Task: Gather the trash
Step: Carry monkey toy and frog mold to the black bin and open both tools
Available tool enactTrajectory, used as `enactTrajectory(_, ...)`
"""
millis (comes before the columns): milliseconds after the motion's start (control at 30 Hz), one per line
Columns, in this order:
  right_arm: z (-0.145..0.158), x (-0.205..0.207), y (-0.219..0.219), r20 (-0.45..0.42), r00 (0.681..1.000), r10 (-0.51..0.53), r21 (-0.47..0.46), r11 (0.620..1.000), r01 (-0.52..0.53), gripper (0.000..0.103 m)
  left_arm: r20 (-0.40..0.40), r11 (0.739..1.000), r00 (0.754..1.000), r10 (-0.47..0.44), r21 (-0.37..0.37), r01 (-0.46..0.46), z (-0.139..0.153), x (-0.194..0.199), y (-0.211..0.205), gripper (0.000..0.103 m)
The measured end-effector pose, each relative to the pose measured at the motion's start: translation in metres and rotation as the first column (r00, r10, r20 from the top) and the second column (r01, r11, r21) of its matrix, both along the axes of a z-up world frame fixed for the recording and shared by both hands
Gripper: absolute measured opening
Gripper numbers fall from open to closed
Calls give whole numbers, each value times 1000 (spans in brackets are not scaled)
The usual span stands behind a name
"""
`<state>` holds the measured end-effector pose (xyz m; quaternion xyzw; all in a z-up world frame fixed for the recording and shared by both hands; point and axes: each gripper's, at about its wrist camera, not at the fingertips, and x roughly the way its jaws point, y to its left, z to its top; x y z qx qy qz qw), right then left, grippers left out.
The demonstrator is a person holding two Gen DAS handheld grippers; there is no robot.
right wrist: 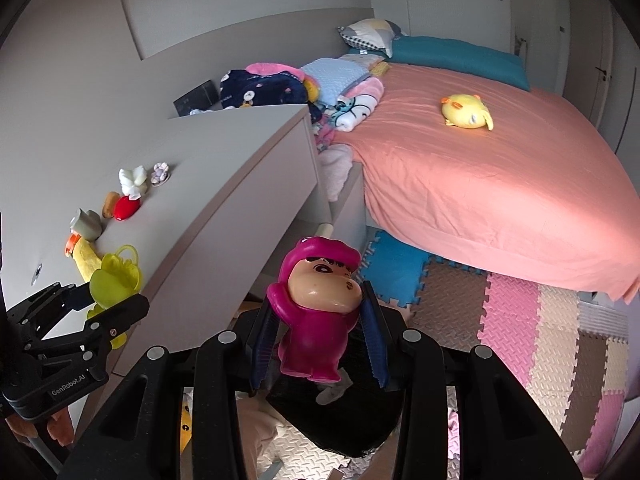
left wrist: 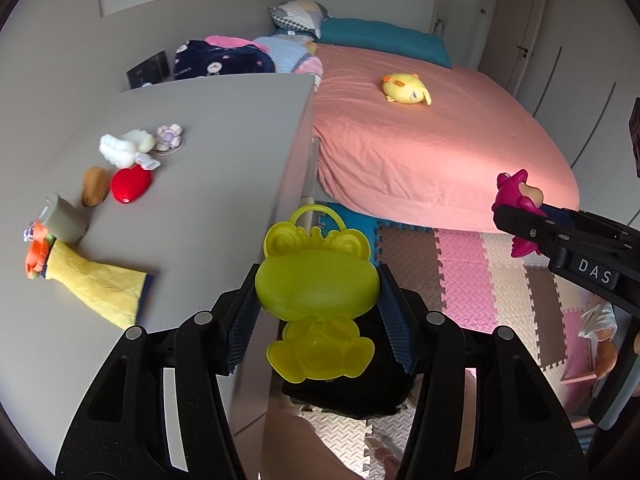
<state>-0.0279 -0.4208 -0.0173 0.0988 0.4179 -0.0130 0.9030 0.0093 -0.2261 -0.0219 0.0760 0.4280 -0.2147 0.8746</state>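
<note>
My left gripper is shut on a yellow-green plastic frog toy and holds it in the air off the front edge of the grey dresser top. It also shows in the right wrist view. My right gripper is shut on a magenta cartoon figure, held above a black bag on the floor. The figure also shows in the left wrist view. The black bag lies below the frog too.
On the dresser lie a yellow cloth, a grey cup, a red toy, a brown lump and a white plush. A pink bed with a yellow plush stands to the right. Foam mats cover the floor.
</note>
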Motion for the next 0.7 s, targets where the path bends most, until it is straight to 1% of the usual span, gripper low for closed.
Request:
enactTrajectory(467,-8,-9,-29,-23,997,-70,-11,998,69,41,-19,995,995,-100,17,101,-8,-5,-38,55)
enactTrajectory(700,-14,-6,-32,-39,996,-77,-14,997,76,41,-32,990,990,-136,27,137,-14,-7,-50,55)
